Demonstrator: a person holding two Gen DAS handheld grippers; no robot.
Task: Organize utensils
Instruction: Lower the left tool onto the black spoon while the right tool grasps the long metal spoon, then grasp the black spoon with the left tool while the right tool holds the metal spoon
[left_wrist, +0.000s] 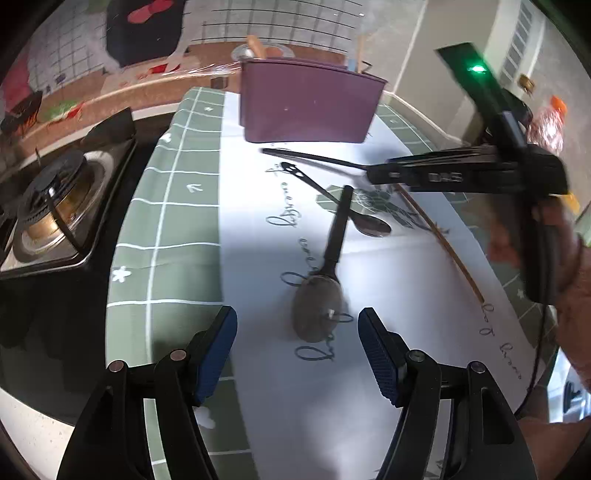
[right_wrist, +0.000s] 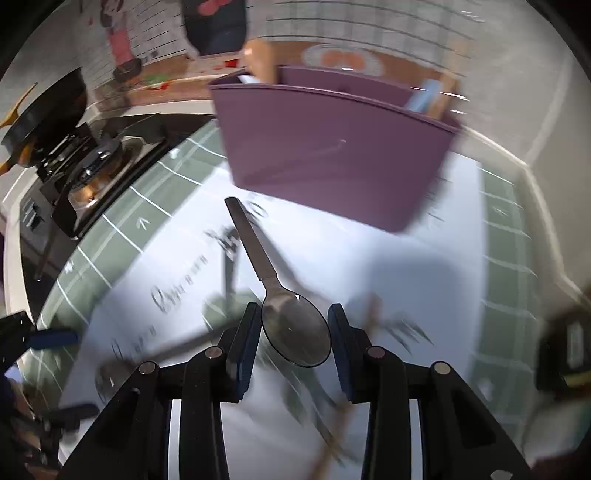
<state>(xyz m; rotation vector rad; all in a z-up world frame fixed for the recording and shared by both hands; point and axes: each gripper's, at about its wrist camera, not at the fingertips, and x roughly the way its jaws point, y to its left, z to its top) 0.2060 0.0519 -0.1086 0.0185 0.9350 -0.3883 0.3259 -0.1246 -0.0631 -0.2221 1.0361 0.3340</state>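
My right gripper (right_wrist: 291, 332) is shut on the bowl of a steel spoon (right_wrist: 295, 328) and holds it above the cloth, handle pointing at the purple utensil holder (right_wrist: 332, 158). In the left wrist view that spoon (left_wrist: 314, 158) sticks out of the right gripper (left_wrist: 373, 173) just in front of the holder (left_wrist: 306, 103). My left gripper (left_wrist: 297, 328) is open and empty, low over the cloth. Just ahead of it lie a black-handled spoon (left_wrist: 325, 280), a smaller dark spoon (left_wrist: 354, 214) and a wooden chopstick (left_wrist: 443, 247).
A gas stove (left_wrist: 55, 206) stands left of the green-and-white tablecloth (left_wrist: 177, 229). The holder has wooden and blue utensils (right_wrist: 428, 96) in it. A counter with dishes runs behind it. A bottle with an orange cap (left_wrist: 550, 122) stands far right.
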